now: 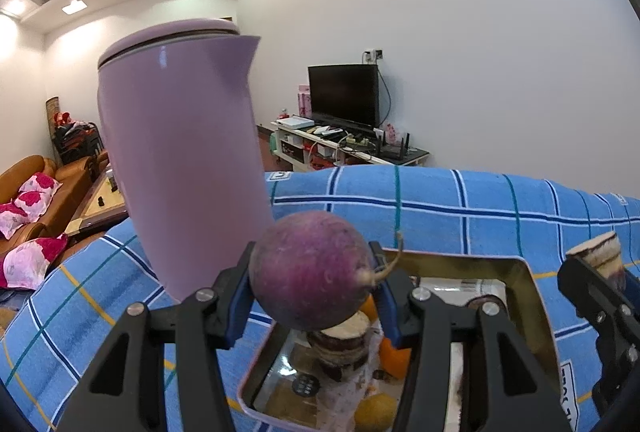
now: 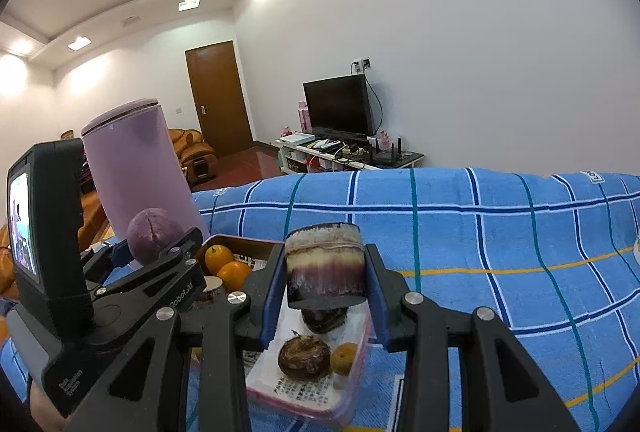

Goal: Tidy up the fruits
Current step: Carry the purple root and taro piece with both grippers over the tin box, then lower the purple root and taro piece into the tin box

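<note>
Left gripper (image 1: 314,292) clamps a round purple fruit (image 1: 312,272) above a tray (image 1: 532,296); right gripper (image 2: 326,288) pinches a sugarcane chunk (image 2: 326,264) over the same tray, both lifted

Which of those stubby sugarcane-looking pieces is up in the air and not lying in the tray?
The banded cane piece clamped upright in the right gripper. The other cane pieces sit low inside the tray, untouched.

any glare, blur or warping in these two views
Left wrist: ceiling lights blown out, a flare streak near the top, the kettle and cloth edge bent by the fisheye, the fruit slightly soft. Right wrist: same bright ceiling spots, curved walls, dark corners, the cut piece fairly sharp.
</note>
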A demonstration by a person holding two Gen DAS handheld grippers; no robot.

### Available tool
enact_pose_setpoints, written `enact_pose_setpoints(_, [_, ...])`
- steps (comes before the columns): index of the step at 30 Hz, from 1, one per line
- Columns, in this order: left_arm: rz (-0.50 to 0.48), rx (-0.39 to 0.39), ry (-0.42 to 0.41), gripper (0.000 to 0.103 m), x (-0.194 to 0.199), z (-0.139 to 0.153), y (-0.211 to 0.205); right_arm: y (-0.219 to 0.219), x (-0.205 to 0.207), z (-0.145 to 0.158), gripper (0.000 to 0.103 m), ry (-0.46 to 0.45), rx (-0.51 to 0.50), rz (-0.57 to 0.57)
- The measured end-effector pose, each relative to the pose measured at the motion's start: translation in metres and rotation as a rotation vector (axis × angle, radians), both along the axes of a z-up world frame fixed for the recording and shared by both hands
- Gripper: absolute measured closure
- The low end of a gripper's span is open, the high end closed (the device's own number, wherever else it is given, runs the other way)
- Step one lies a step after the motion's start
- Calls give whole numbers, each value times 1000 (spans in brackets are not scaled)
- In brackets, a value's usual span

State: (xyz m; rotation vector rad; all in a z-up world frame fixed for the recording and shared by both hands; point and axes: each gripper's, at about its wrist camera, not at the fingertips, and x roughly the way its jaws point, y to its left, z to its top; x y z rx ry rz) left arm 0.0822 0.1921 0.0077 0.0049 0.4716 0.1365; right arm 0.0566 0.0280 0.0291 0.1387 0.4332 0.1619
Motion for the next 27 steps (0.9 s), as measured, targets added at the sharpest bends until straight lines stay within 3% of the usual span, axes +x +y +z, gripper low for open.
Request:
enact_pose_setpoints(7, [64, -54, 6, 49, 10, 2, 26, -4, 16, 1, 63, 45, 44, -23])
enact_pose_setpoints(17, [101, -59, 43, 49, 25, -5, 35, 18, 55, -8, 63, 130, 150, -5])
enact_pose_setpoints(27, [25, -91, 109, 49, 41, -7, 24, 9, 57, -2, 63, 115, 138, -19])
